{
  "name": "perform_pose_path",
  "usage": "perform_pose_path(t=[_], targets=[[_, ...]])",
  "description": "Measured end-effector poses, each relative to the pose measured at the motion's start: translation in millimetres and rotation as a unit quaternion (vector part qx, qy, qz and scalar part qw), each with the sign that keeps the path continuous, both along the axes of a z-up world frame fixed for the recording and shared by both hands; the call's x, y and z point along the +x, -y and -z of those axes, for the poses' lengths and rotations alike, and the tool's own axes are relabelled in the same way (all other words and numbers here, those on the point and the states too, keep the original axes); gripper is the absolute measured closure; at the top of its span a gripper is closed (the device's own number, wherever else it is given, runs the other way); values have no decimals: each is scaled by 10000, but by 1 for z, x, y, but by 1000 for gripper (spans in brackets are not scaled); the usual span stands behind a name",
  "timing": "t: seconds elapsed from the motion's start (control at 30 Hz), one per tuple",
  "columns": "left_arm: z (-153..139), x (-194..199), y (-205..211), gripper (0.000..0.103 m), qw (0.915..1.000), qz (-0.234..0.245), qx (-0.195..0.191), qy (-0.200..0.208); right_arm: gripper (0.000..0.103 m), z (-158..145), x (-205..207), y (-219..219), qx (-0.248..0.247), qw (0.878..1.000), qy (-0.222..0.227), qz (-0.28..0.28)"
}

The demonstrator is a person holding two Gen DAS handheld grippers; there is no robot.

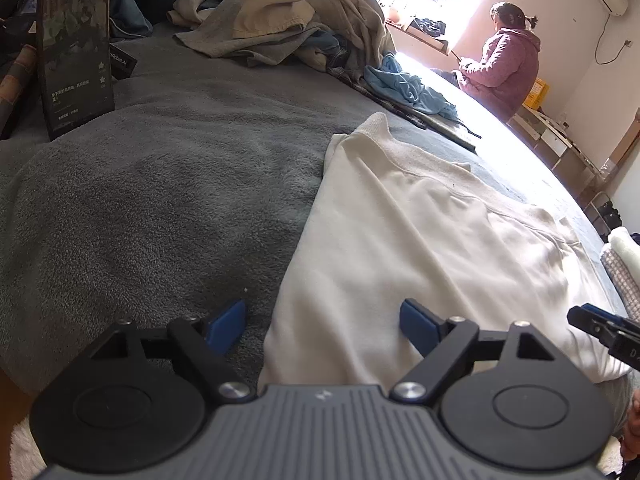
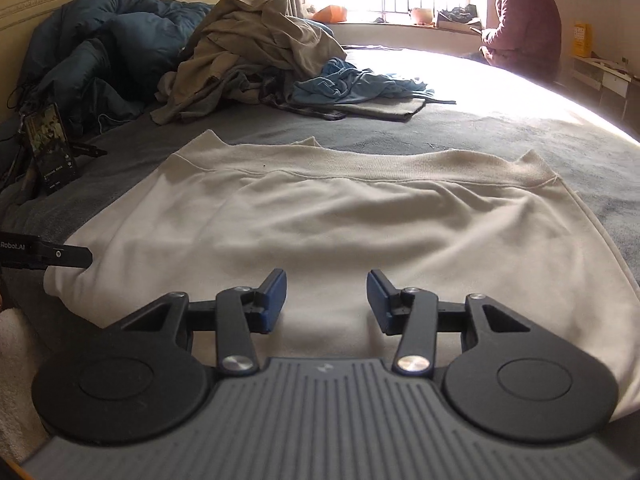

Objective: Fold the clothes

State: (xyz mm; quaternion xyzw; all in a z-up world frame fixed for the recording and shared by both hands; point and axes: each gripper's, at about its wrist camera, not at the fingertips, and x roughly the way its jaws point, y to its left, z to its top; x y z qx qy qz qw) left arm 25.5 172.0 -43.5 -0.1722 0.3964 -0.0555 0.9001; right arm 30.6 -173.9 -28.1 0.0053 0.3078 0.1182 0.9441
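Observation:
A cream sweatshirt point(image 1: 420, 240) point(image 2: 340, 220) lies spread flat on the grey blanket point(image 1: 160, 200) of a bed, its ribbed hem on the far side. My left gripper point(image 1: 322, 320) is open wide and low over the garment's near left edge, one pad over the blanket and the other over the cloth. It also shows as a black tip point(image 2: 60, 256) at that corner in the right wrist view. My right gripper point(image 2: 327, 292) is open above the near middle of the sweatshirt with nothing between its pads. Its tip point(image 1: 600, 328) reaches in at the right of the left wrist view.
A heap of beige and grey clothes point(image 1: 288, 12) point(image 2: 256, 48) and a blue garment point(image 1: 404, 84) point(image 2: 352, 84) lie farther back. A phone point(image 1: 76, 44) point(image 2: 50, 148) stands propped at the left. A person point(image 1: 508, 64) point(image 2: 524, 20) sits by the window. Folded items point(image 1: 624, 264) lie at the right.

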Motion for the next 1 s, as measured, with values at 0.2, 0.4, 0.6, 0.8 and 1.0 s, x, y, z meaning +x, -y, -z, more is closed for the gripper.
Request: perform_pose_path(t=[0.2,0.4,0.6,0.8,1.0], targets=[[-6,-11,-30,18,9989,-247,-399,31,49,-22,-26,-64,-132,9854,806,-1492],[-7,-20,-64,18,9956,-572,-747,24,46,-2,-54,-165,-1382,9337,1364,-3007],[-3,-21,-81,18,9935,-669,-918,-32,45,35,-72,-230,-2699,8682,1738,-3785],[2,-18,-85,18,9927,-610,-1042,-37,50,33,-46,-239,-2501,8882,1497,-3551],[3,-14,-77,18,9923,-522,-1122,-50,82,17,-27,-232,-1771,9243,1114,-3191]])
